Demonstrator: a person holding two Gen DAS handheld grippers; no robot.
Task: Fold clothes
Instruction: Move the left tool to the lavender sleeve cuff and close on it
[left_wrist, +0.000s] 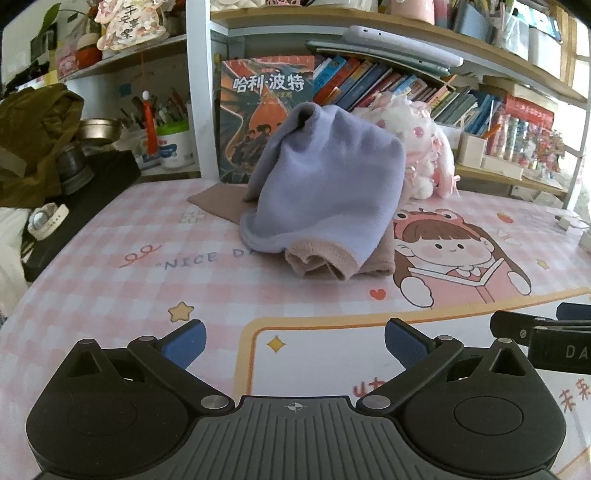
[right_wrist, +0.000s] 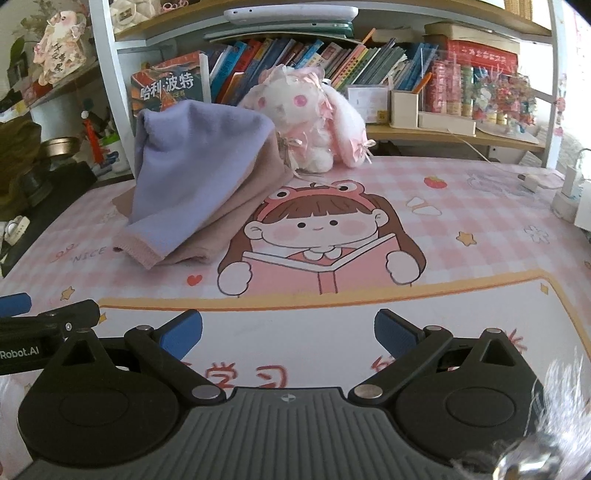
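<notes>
A lilac garment with a beige-pink lining and ribbed cuff stands bunched in a peak on the pink checked desk mat. The right wrist view shows the same garment at the left, its cuff toward me. My left gripper hovers low over the mat, well in front of the garment, open with nothing between its blue pads. My right gripper is also open and empty, to the right of the left one, whose finger shows at the edge.
A white and pink plush rabbit sits behind the garment against the bookshelf. An upright book stands at the back. A dark olive bag and a black case crowd the left. Chargers and cables lie at the right.
</notes>
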